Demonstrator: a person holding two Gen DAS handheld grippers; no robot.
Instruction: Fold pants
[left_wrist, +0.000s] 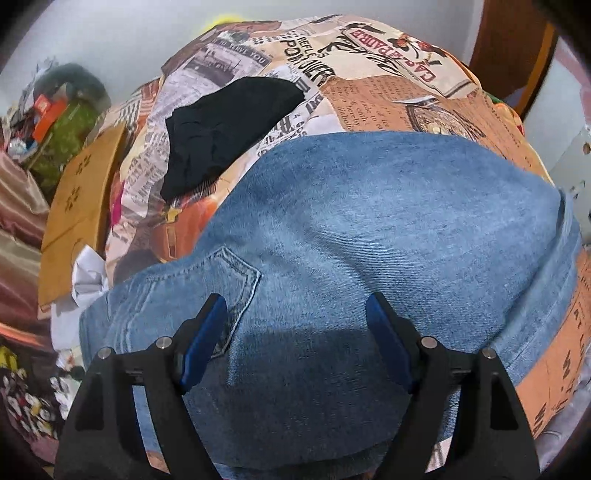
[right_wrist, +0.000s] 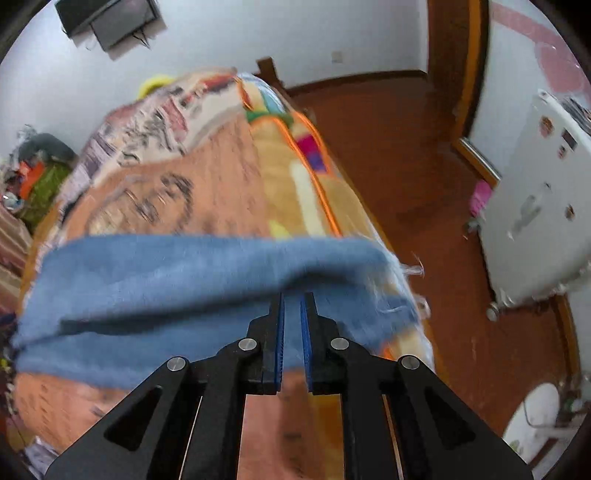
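Note:
Blue jeans (left_wrist: 369, 221) lie spread over the newspaper-print bedcover (left_wrist: 369, 55), a back pocket (left_wrist: 236, 273) showing at the lower left. My left gripper (left_wrist: 294, 297) hovers just above the denim, its jaws wide apart with nothing between the blue pads. In the right wrist view a band of the jeans (right_wrist: 166, 288) with a frayed hem on the right is lifted across the bed. My right gripper (right_wrist: 293, 293) is shut on the folded edge of this denim at its fingertips. The picture there is blurred by motion.
A black garment (left_wrist: 229, 125) lies on the bedcover beyond the jeans. A brown cardboard sheet (left_wrist: 81, 199) and cluttered items (left_wrist: 55, 122) sit off the bed's left side. To the right are the red-brown floor (right_wrist: 424, 166) and a white appliance (right_wrist: 535, 203).

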